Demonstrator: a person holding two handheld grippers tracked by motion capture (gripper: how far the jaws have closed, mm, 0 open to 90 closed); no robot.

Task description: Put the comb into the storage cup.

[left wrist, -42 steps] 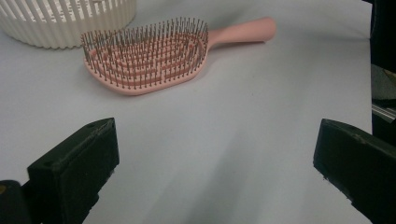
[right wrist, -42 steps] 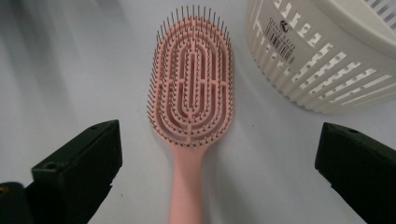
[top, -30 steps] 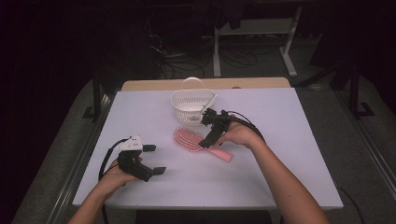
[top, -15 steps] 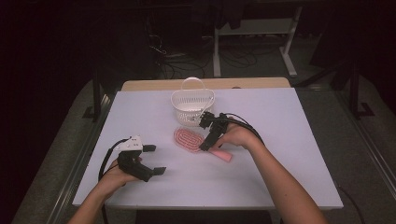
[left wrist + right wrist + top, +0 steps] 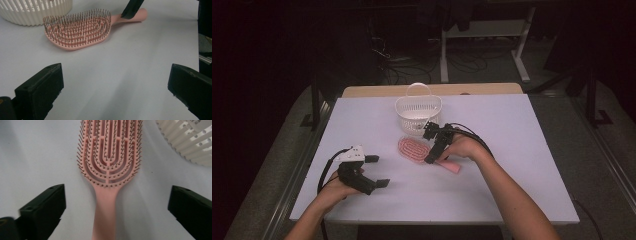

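A pink hairbrush (image 5: pixel 413 149) lies bristles up on the white table (image 5: pixel 512 150), just in front of a white slotted basket (image 5: pixel 417 113). My right gripper (image 5: pixel 432 145) hovers over the brush's handle (image 5: pixel 104 215), open, with one jaw on each side of the handle and not touching it. The brush head (image 5: pixel 109 150) points away from that gripper. My left gripper (image 5: pixel 377 171) rests open near the table's front left, aimed toward the brush (image 5: pixel 77 30), with nothing between its jaws. One right jaw tip (image 5: pixel 131 8) hangs over the handle in the left gripper view.
The basket (image 5: pixel 192 140) stands at the back middle of the table with its handle raised. Black cables trail from both grippers. Beyond the table are a dark floor, cables and desk legs (image 5: pixel 522 60).
My right gripper has dropped from above the basket's front toward the brush handle, coming nearer the table. The left gripper has stayed put.
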